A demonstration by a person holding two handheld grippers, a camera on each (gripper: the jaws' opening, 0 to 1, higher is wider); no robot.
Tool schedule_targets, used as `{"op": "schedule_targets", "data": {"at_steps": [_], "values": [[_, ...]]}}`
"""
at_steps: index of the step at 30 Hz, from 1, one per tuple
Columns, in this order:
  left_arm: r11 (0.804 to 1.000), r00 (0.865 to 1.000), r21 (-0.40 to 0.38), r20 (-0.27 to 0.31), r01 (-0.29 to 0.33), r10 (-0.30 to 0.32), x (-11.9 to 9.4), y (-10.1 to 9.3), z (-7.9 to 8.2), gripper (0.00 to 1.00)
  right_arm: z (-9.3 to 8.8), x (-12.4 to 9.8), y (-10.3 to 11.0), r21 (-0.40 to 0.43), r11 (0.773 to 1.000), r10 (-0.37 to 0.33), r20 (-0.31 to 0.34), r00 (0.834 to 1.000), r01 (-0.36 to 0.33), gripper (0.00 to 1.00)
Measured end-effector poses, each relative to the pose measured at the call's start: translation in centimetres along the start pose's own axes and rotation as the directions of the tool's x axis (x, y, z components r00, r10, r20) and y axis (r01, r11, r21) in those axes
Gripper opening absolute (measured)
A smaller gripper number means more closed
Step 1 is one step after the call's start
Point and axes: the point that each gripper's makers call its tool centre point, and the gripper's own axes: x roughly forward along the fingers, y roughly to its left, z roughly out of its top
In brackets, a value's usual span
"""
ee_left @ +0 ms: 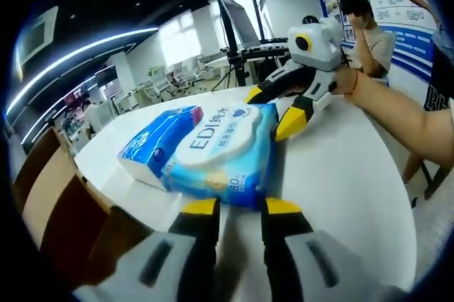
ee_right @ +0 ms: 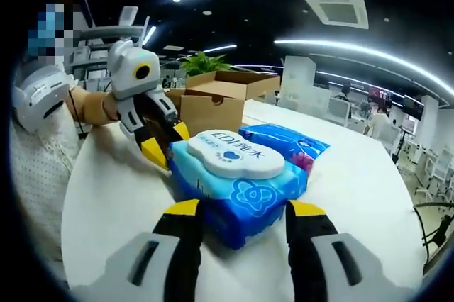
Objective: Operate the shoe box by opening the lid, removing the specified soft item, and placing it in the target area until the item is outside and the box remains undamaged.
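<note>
On the white round counter (ee_right: 369, 174): light blue soft wipes pack with white lid (ee_right: 237, 181), near the open brown cardboard shoe box (ee_right: 213, 100)
Left gripper (ee_left: 237, 206): jaws apart, at the pack's edge
Right gripper (ee_right: 241, 208): jaws wide, straddling the pack
Beside the pack: darker blue tissue packet (ee_right: 287, 142)

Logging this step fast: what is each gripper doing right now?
Left gripper: jaws open around one end of the wipes pack, not closed.
Right gripper: jaws open around its other end.

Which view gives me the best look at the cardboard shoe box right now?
The right gripper view: the shoe box stands open on the white table behind the wipes pack. The left gripper view faces away from it.
</note>
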Motion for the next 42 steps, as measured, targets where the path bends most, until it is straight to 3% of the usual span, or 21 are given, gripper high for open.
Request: {"op": "schedule_targets", "data": {"at_steps": [6,11,25,30,36,42], "values": [[1.0,1.0,0.015,0.02,-0.019,0.019,-0.2,0.0,-0.3,0.23,-0.1,0.1,0.1,0.011,1.0,-0.003,0.027,1.0,0.003,0.47],[1.0,0.999,-0.011,0.053,0.002,-0.001,-0.8,-0.5,-0.1,0.23,0.0,0.2,0.1,0.016,1.0,-0.007,0.047,0.999,0.006,0.47],[1.0,0.999,0.018,0.04,-0.025,0.024,-0.6,0.1,0.1,0.23,0.1,0.3,0.0,0.006,1.0,-0.029,0.05,0.998,0.029,0.48],[1.0,0.996,0.021,0.093,0.009,-0.011,-2.3,-0.8,1.3,0.23,0.5,0.0,-0.1,-0.015,0.999,-0.046,0.062,0.997,0.047,0.5],[0.999,0.985,0.028,0.169,0.044,-0.048,-6.2,-1.5,3.1,0.24,3.8,-1.7,-0.3,0.022,0.998,-0.065,0.194,0.979,0.062,0.51],[0.996,0.972,-0.043,0.225,0.073,-0.061,-10.0,0.4,4.1,0.25,7.4,-1.1,1.2,-0.008,0.999,-0.031,0.225,0.974,0.034,0.51]]}}
